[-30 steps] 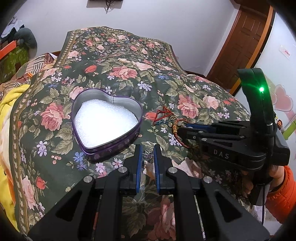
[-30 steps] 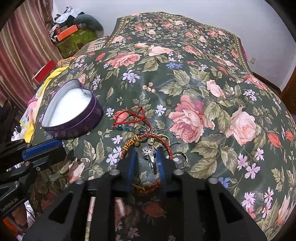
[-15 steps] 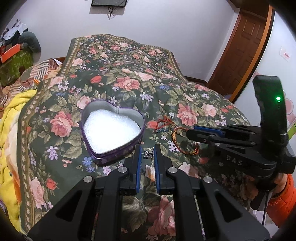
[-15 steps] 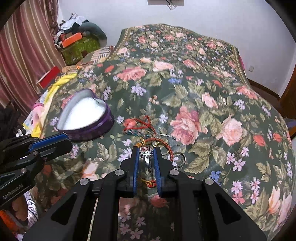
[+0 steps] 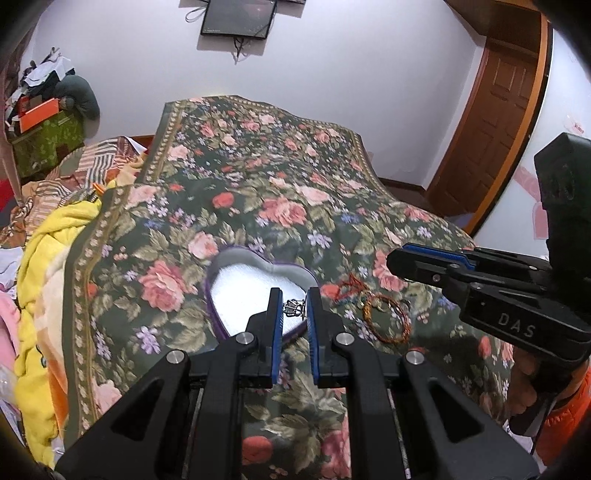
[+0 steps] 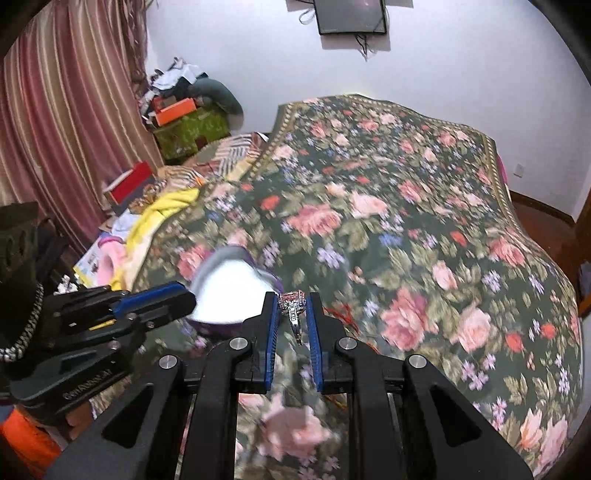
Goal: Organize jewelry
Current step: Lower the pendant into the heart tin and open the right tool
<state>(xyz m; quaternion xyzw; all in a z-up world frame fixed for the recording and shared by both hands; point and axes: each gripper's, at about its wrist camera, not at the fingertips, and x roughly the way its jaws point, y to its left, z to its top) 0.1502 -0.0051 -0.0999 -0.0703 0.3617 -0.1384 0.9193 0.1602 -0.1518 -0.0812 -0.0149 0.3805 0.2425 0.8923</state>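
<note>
In the left wrist view, the left gripper (image 5: 293, 301) at lower centre has its blue-padded fingers drawn close on a small silver charm (image 5: 294, 307), pinched between the tips. Just behind it lies the heart-shaped tin (image 5: 221, 269), purple-walled with a white lining, on the floral bedspread (image 5: 258, 192). Right of the tin, on the cloth, lie a red cord (image 5: 345, 288) and a braided orange bracelet (image 5: 388, 317). The right gripper (image 5: 397, 263) reaches in from the right edge; its body carries the raised letters "DAS". From this side I cannot tell how its jaws stand. A dark framed screen (image 5: 238, 16) hangs on the wall at top centre, and a brown door (image 5: 491, 122) stands at upper right.

In the right wrist view, which is blurred across the bedspread (image 6: 406, 177), the right gripper (image 6: 293, 301) at lower centre is clamped on a silver ring (image 6: 295, 314) with a stone-set top, held above the cloth. The tin (image 6: 236, 269) sits just left of the tips. The left gripper (image 6: 186, 301) enters from the left edge; the lettering on its body is too blurred to read. Striped curtains (image 6: 66, 110) fill the upper left.
</note>
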